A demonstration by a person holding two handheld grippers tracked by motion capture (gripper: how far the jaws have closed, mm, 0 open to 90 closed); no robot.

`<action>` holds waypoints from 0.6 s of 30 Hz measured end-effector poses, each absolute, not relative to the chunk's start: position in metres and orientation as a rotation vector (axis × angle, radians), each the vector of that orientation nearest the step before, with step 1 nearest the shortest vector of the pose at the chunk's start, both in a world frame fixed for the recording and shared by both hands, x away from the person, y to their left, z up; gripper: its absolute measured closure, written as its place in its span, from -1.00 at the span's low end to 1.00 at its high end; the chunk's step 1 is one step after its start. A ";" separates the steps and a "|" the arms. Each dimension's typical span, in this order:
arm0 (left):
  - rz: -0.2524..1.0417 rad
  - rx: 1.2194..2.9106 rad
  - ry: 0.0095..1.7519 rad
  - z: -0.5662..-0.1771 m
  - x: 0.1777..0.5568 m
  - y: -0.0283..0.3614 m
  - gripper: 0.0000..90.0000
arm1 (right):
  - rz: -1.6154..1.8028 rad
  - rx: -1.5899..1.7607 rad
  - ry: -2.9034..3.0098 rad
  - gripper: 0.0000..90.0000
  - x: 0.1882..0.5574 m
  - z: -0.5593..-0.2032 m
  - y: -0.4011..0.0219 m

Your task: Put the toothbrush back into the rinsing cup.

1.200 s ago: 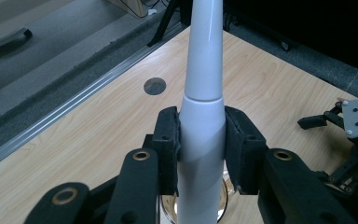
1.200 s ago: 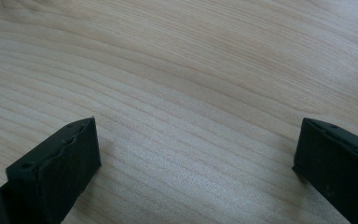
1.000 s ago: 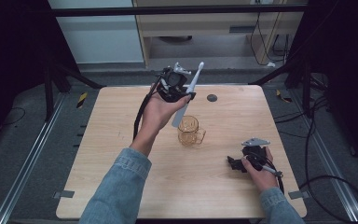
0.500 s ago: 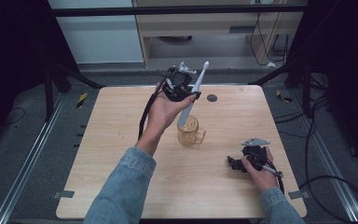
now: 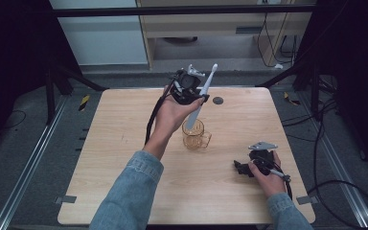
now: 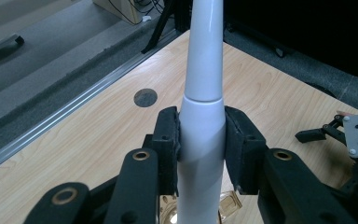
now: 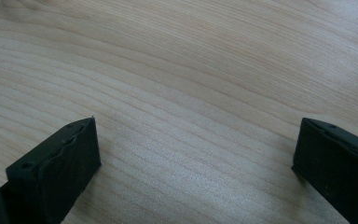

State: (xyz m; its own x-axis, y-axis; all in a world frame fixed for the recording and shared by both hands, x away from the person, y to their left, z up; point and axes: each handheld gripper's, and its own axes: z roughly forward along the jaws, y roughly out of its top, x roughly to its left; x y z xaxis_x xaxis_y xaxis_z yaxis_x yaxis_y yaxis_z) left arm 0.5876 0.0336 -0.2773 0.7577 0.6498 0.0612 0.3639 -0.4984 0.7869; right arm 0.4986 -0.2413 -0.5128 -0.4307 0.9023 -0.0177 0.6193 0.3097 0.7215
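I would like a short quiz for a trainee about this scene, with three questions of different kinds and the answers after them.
1. What does the left hand-held gripper hold?
2. True or false: the right hand-held gripper is shut on the glass mug.
3. Where is the lower end of the toothbrush in the high view? A) above the mug's mouth B) flat on the table C) on the floor

Key:
1. A white electric toothbrush, clamped at its handle between both pads.
2. False. Its jaws stand wide apart over bare wood, and it rests near the table's right edge, apart from the mug.
3. A
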 end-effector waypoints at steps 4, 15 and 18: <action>0.445 2.134 0.760 -0.279 0.588 0.032 0.50 | 0.910 1.357 2.159 -0.99 0.499 -0.513 -0.241; 0.446 2.134 0.751 -0.286 0.589 0.031 0.50 | 0.907 1.352 2.161 -0.99 0.499 -0.513 -0.241; 0.443 2.133 0.756 -0.288 0.589 0.031 0.50 | 0.907 1.352 2.161 -0.99 0.499 -0.513 -0.241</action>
